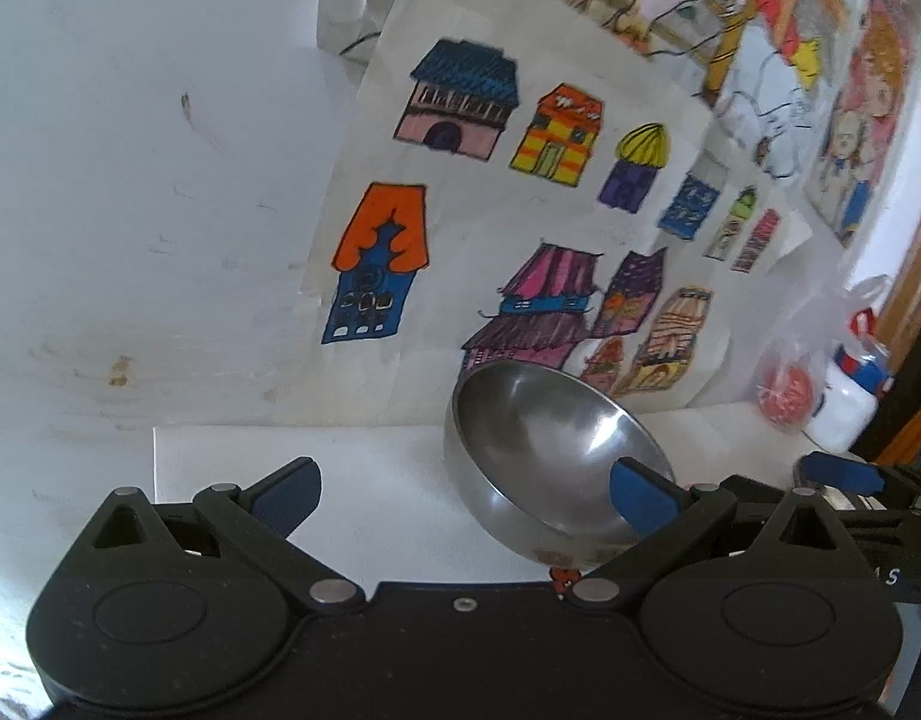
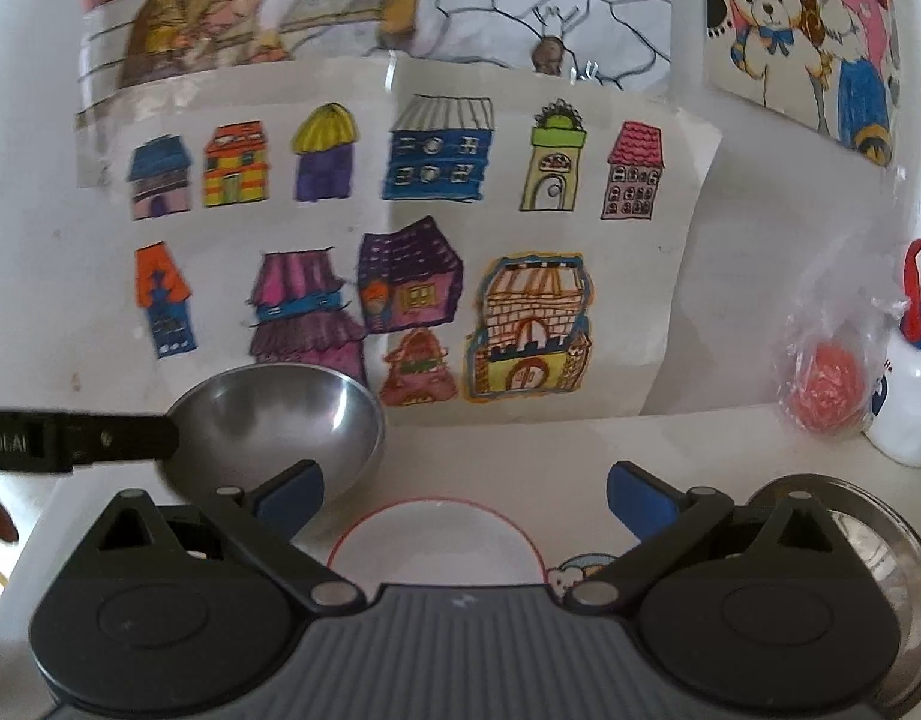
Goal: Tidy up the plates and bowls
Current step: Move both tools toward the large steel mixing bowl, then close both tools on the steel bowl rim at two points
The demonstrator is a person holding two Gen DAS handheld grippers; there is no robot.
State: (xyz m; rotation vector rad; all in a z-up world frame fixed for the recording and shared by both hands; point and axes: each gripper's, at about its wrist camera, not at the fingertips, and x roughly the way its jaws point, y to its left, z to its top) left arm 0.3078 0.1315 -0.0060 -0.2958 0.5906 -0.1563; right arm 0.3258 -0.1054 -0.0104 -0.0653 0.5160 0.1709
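On the white table (image 2: 670,438), near the far wall, a steel bowl (image 1: 538,432) sits tilted with its open side turned up and toward the cameras. The left gripper (image 1: 465,471) is spread wide; its right finger (image 1: 640,498) reaches over the near rim into the bowl, while its left finger is well apart from the bowl over bare table. Nothing is pinched between the two fingers. From the right wrist view, the black body of that gripper comes in from the left and meets the bowl's left rim.

The right gripper (image 2: 465,471) is likewise wide open and has hold of nothing. Below the gap between its fingers lies a white plate (image 2: 436,546) with a thin red edge, just near of the bowl. A steel dish (image 2: 880,540) lies at the near right, partly hidden behind the gripper's right linkage.

A sheet of coloured house drawings (image 2: 400,180) hangs on the wall behind the bowl. At the far right stand a clear bag (image 2: 832,384) with something red inside and a white bottle (image 2: 904,414) beside it.
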